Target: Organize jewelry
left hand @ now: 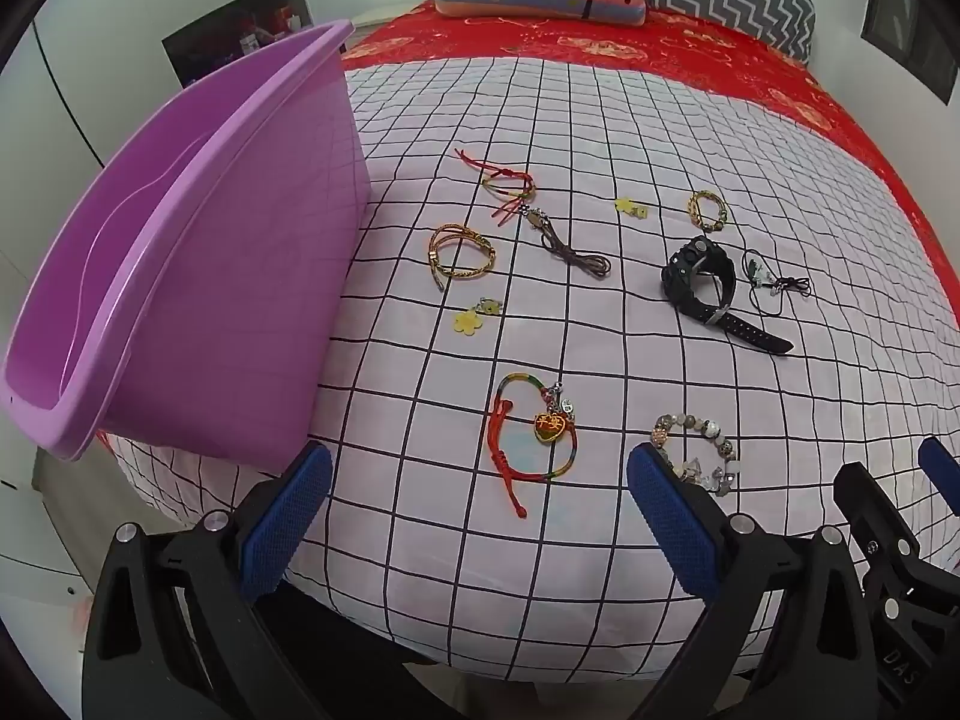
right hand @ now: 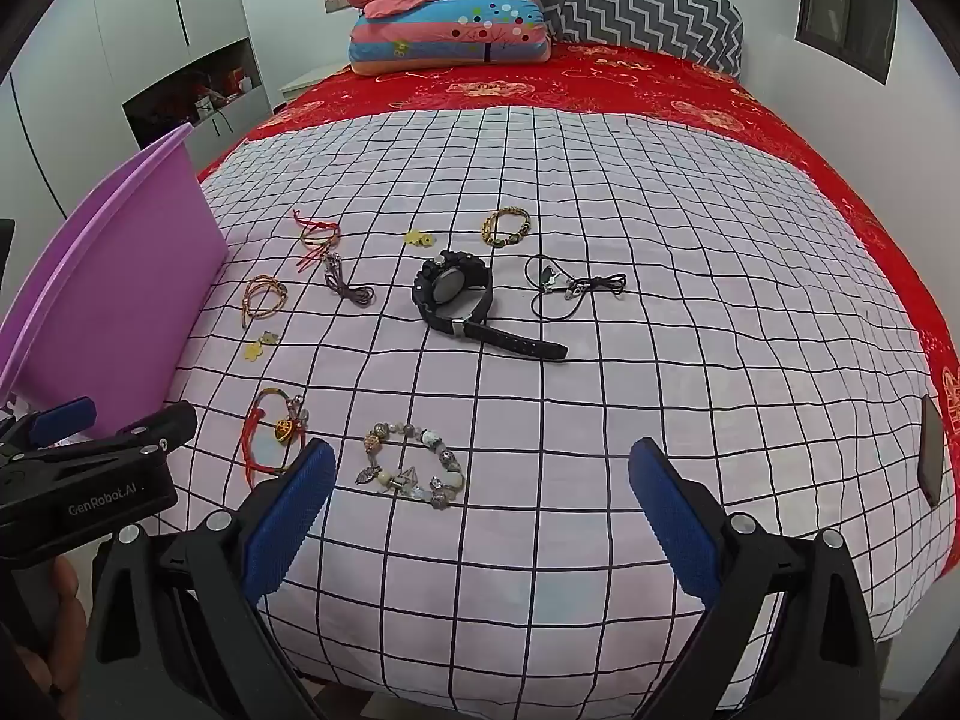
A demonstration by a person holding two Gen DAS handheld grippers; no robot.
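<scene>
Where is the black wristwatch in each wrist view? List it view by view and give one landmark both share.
Left wrist view: the black wristwatch lies right of centre on the checked sheet, strap trailing toward lower right.
Right wrist view: the black wristwatch lies near the centre, strap again running lower right.
Shared landmark: the purple bin stands at the left edge in both views; the watch lies well to its right.

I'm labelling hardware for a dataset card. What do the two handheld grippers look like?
Both the left gripper and right gripper have black skeletal plastic frames, silver screws and blue textured finger pads. The left gripper's body bears white "GenRobot.AI" lettering.
</scene>
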